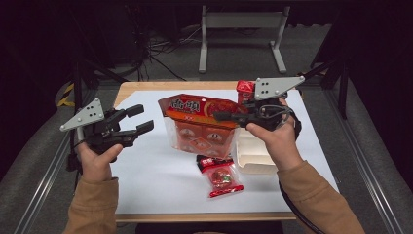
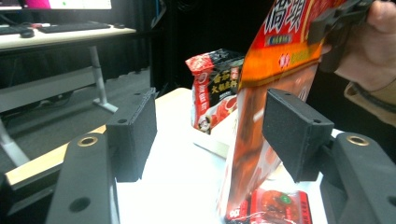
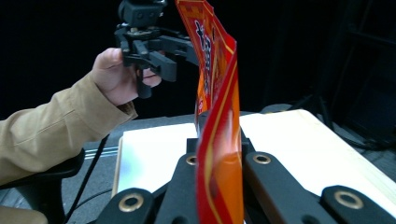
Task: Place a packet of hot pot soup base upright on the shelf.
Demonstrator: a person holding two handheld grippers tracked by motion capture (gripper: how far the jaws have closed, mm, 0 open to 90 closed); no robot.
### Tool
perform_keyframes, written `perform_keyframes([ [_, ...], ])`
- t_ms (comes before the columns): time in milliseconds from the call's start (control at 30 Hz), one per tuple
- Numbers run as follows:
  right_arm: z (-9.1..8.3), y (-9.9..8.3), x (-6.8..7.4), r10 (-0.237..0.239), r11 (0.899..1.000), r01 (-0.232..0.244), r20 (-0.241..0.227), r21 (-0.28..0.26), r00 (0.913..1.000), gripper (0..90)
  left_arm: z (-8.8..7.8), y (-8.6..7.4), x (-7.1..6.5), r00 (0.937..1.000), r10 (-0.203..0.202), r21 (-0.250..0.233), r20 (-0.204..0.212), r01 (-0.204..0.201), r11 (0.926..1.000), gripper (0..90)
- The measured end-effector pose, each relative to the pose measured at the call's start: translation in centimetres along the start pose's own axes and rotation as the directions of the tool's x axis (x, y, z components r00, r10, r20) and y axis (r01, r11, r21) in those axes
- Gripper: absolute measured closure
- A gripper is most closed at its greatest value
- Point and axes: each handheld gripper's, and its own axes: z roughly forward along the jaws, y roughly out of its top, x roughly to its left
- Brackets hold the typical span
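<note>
The white mat (image 1: 146,180) covers most of the table and fills the middle of the high view. Above its centre hangs the large orange snack bag (image 1: 199,124), held up off the mat with its printed top band in the upper middle of the frame and its clear lower half showing small red packets inside. Its long axis runs across the picture, left to right, and its top edge sags slightly toward the left.

The right gripper (image 1: 221,116), just right of centre, is pressed together on the bag's upper right edge; in the right gripper view the orange film (image 3: 219,154) rises straight up from between the two closed jaws. The left gripper (image 1: 140,119), at middle left, stands spread, with nothing between its pads, and the bag's free left edge lies just to its right at about the same height. In the left gripper view that edge (image 2: 252,140) sits close in front of the right-hand pad (image 2: 292,133), still apart from it. So the left gripper is the one nearer the loose end, and any pinch there would seem to call for a short sideways reach toward picture centre.

Below the bag, a small red packet (image 1: 221,176) lies flat on the mat, lower centre. A shallow white tray (image 1: 253,156) sits beside it to the right. A red-and-black pouch (image 1: 244,90) stands at the upper right behind the right gripper.
</note>
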Motion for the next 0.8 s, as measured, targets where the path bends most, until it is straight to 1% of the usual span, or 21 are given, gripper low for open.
perform_keyframes([
  [100,-1.1,0.2,-0.3,0.003,1.000,-0.003,0.030,0.001,0.9996,90.0,-0.2,-0.1,0.2,0.9999,-0.010,0.005,-0.008,0.010,0.9999,36.4],
  [200,-2.0,0.5,-0.5,0.000,1.000,-0.001,0.057,0.005,0.9984,90.0,-0.2,-0.3,0.4,0.9998,-0.010,0.010,-0.016,0.010,0.9999,36.3],
  [400,-3.9,0.7,-0.9,0.004,1.000,-0.005,0.111,0.011,0.9939,90.0,-0.3,-0.6,0.7,0.9993,-0.016,0.026,-0.033,0.017,0.9995,35.6],
  [500,-4.7,0.6,-1.1,0.009,1.000,-0.011,0.132,0.010,0.9912,90.0,-0.3,-0.7,0.9,0.9988,-0.017,0.035,-0.045,0.019,0.9992,34.9],
  [567,-5.0,0.6,-1.2,0.011,1.000,-0.012,0.137,0.010,0.9905,90.0,-0.3,-0.7,0.9,0.9987,-0.019,0.039,-0.047,0.021,0.9990,34.2],
  [700,-6.1,0.5,-1.4,0.018,1.000,-0.020,0.173,0.009,0.9848,90.0,-0.2,-0.9,1.2,0.9981,-0.023,0.044,-0.057,0.026,0.9987,33.3],
  [767,-6.8,0.4,-1.6,0.022,1.000,-0.024,0.193,0.009,0.9810,90.0,-0.2,-1.0,1.4,0.9980,-0.026,0.056,-0.057,0.030,0.9980,33.1],
  [800,-6.8,0.4,-1.6,0.022,1.000,-0.024,0.193,0.009,0.9810,90.0,-0.2,-1.0,1.4,0.9980,-0.026,0.056,-0.057,0.030,0.9980,33.1],
])
